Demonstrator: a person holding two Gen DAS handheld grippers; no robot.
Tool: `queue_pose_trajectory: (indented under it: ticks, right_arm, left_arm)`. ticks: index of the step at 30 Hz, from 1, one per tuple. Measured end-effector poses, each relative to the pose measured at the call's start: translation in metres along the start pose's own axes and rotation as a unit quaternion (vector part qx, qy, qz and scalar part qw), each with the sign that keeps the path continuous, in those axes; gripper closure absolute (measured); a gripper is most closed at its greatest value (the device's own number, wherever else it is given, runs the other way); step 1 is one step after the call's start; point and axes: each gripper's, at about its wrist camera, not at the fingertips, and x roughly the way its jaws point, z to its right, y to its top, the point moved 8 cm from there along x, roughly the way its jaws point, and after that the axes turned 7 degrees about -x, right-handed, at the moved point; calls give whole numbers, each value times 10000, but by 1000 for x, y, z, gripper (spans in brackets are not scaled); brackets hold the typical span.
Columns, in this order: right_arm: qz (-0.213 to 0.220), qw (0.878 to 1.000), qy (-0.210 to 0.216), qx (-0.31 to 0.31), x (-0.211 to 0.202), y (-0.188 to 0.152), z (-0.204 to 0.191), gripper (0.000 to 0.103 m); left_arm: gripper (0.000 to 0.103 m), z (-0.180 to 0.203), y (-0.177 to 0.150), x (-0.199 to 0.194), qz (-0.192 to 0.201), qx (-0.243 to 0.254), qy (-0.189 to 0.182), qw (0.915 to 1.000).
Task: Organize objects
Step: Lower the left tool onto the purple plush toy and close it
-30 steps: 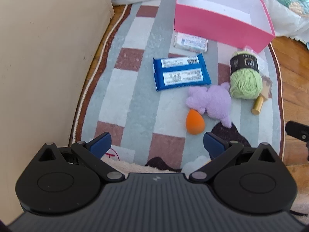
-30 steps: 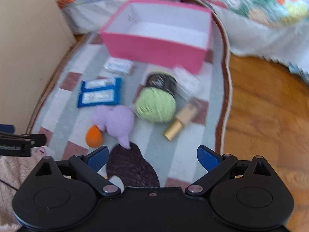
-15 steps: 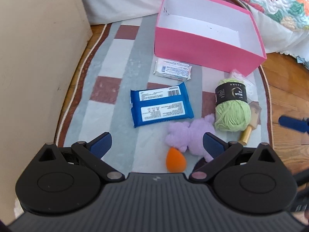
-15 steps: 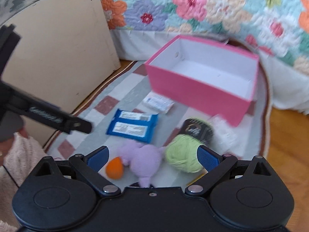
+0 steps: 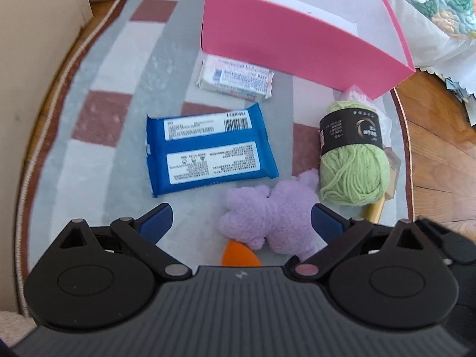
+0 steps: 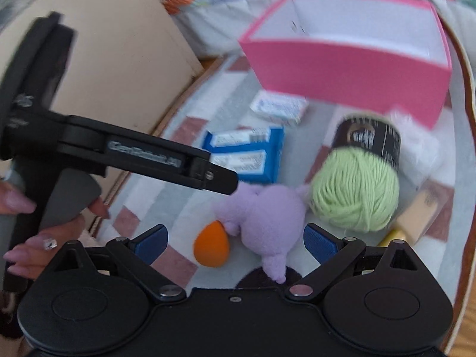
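An open pink box (image 5: 297, 26) (image 6: 351, 68) stands at the far end of a checked rug (image 5: 119, 89). In front of it lie a white packet (image 5: 235, 78) (image 6: 279, 107), a blue wipes pack (image 5: 208, 148) (image 6: 247, 154), a green yarn ball (image 5: 352, 163) (image 6: 357, 190), a purple plush toy (image 5: 273, 214) (image 6: 264, 217), an orange egg-shaped sponge (image 5: 239, 255) (image 6: 211, 248) and a gold-capped bottle (image 5: 374, 208) (image 6: 416, 217). My left gripper (image 5: 241, 221) hovers open over the plush and the sponge. My right gripper (image 6: 235, 242) is open above the same two things. The left gripper's body (image 6: 134, 154) crosses the right wrist view, held by a hand (image 6: 44, 238).
A beige panel (image 5: 32, 59) (image 6: 119, 44) stands along the rug's left edge. A flowered quilt (image 5: 431, 6) hangs behind and to the right of the box. Wooden floor (image 5: 440, 148) lies right of the rug. A dark patch (image 6: 261, 279) sits by the plush.
Both grippers have moved forward and lower toward the objects, which now look larger. The left gripper's body has swung further into the right wrist view. Both stay open.
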Motion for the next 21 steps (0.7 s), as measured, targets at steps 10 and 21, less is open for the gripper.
queue_pose_trajectory:
  ticks: [10,21]
  right_arm:
    - [-119,9994,-226,253,35,-13,8,4]
    - [-40,9977,-538,404,40,-13,26,47]
  left_arm:
    - [8,-12,-6,33,-91,-319,-173,9993]
    - [57,0,-14,33,-43,-384,-779,9962]
